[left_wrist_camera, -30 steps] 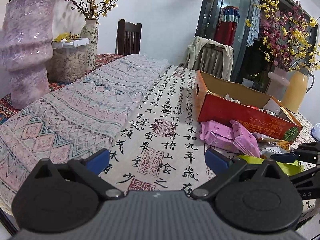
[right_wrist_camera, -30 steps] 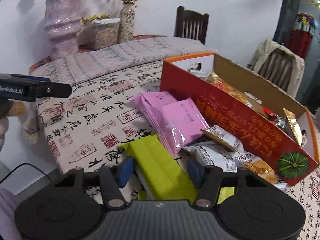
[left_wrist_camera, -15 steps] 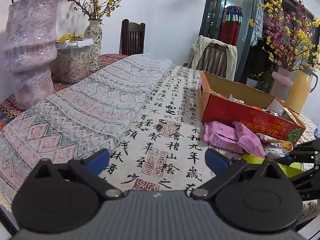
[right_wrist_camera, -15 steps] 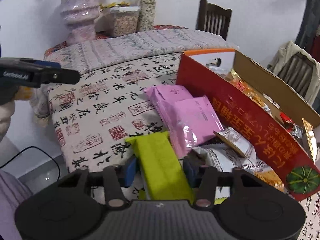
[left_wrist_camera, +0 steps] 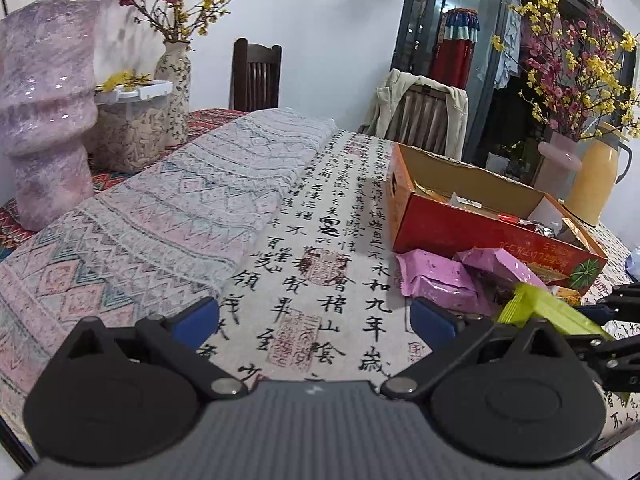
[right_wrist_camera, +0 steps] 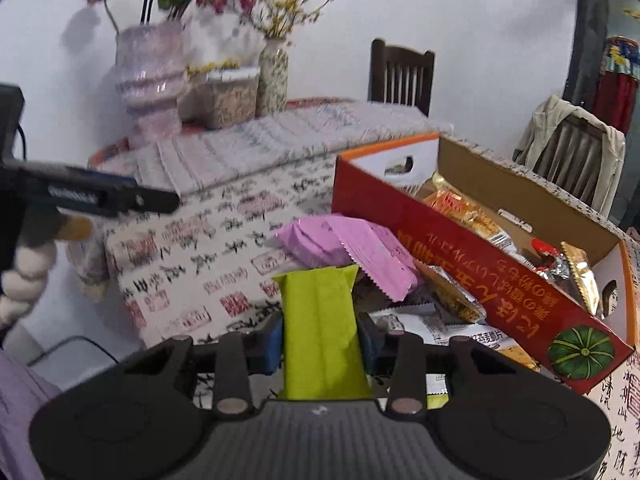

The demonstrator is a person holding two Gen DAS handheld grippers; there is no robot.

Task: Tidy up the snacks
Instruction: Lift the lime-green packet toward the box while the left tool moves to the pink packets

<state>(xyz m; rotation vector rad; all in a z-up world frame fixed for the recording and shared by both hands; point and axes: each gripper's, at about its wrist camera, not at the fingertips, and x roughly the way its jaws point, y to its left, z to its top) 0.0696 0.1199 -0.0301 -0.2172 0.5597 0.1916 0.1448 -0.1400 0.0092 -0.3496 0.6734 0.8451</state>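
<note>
My right gripper [right_wrist_camera: 320, 340] is shut on a lime-green snack packet [right_wrist_camera: 320, 328] and holds it raised above the table edge; the packet also shows in the left wrist view [left_wrist_camera: 548, 312]. An open red cardboard box [right_wrist_camera: 472, 248] with several snacks inside stands to its right, also in the left wrist view [left_wrist_camera: 480, 232]. Pink packets [right_wrist_camera: 344, 244] and other wrapped snacks [right_wrist_camera: 452, 300] lie in front of the box. My left gripper [left_wrist_camera: 314, 320] is open and empty over the calligraphy tablecloth [left_wrist_camera: 320, 264], left of the pink packets [left_wrist_camera: 440, 280].
A big pink vase [left_wrist_camera: 44, 112], a lidded jar [left_wrist_camera: 136, 128] and a flower vase [left_wrist_camera: 174, 80] stand at the table's far left. A folded patterned cloth [left_wrist_camera: 180, 216] covers the left side. A yellow jug [left_wrist_camera: 596, 176] stands behind the box. Chairs [left_wrist_camera: 256, 76] stand beyond.
My right gripper has lifted the green packet off the table and tilted up. My left gripper has stayed open and drawn back a little.
</note>
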